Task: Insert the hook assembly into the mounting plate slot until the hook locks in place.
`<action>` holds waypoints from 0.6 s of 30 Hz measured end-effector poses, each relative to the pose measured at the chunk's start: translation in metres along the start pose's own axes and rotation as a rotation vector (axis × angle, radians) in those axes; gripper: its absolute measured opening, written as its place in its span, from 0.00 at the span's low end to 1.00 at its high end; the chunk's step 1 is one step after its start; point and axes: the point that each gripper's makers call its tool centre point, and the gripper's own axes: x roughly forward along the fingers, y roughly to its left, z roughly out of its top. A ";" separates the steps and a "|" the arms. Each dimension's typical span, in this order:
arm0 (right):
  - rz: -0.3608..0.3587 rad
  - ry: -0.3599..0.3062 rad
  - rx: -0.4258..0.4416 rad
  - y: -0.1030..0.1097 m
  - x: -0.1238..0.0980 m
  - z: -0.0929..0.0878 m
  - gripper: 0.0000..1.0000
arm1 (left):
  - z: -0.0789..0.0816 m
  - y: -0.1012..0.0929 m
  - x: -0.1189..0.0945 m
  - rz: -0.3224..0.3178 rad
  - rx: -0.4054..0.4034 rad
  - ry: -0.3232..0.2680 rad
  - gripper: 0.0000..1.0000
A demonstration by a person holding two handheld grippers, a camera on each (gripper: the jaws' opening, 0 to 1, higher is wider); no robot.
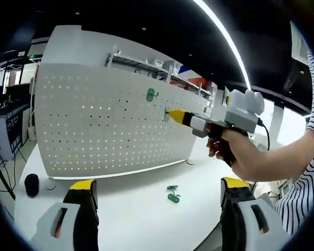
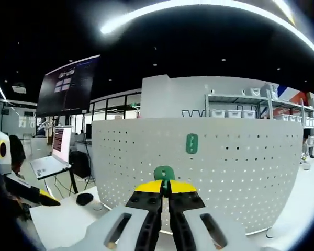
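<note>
So the white pegboard (image 1: pixel 110 123) is being stood upright on a smooth white table (image 1: pixel 141 204); it's a thin, slightly curved sheet, matte, with a regular grid of small round holes. One green plastic hook (image 1: pixel 151 94) is already being carried high on the board, flat and oblong, with a little slot in its face as seen in the right gripper view (image 2: pixel 191 143).

The right gripper (image 1: pixel 174 115) is being held out by a hand (image 1: pixel 235 151) in the left gripper view, its yellow-tipped jaws pinched together on a second green hook (image 2: pixel 164 173) right at the board's face, just below and to the side of the mounted one. In the right gripper view the rounded green top of that piece is being squeezed between the closed yellow pads. Whether it's seated in a hole can't be told.

The left gripper (image 1: pixel 159 191) is being kept back over the table, jaws wide apart, nothing between them. A spare green hook piece (image 1: pixel 172 195) is being left lying flat on the tabletop between them. A small black rounded object (image 1: pixel 32 184) is being left near the board's end.
</note>
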 end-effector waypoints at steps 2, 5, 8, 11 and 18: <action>-0.012 -0.002 -0.001 -0.005 0.006 0.000 0.00 | 0.000 0.002 0.001 0.001 -0.003 0.001 1.00; -0.027 -0.001 -0.022 -0.012 0.015 -0.001 0.00 | -0.001 0.004 0.002 0.009 -0.006 0.006 1.00; -0.043 -0.004 -0.009 -0.021 0.024 0.001 0.00 | -0.003 0.007 0.002 0.013 -0.010 0.007 1.00; -0.059 -0.016 -0.010 -0.028 0.032 0.005 0.00 | -0.005 0.010 0.004 0.018 -0.018 0.011 1.00; -0.111 -0.058 -0.020 -0.046 0.050 0.017 0.00 | -0.008 0.015 0.006 0.028 -0.030 0.026 1.00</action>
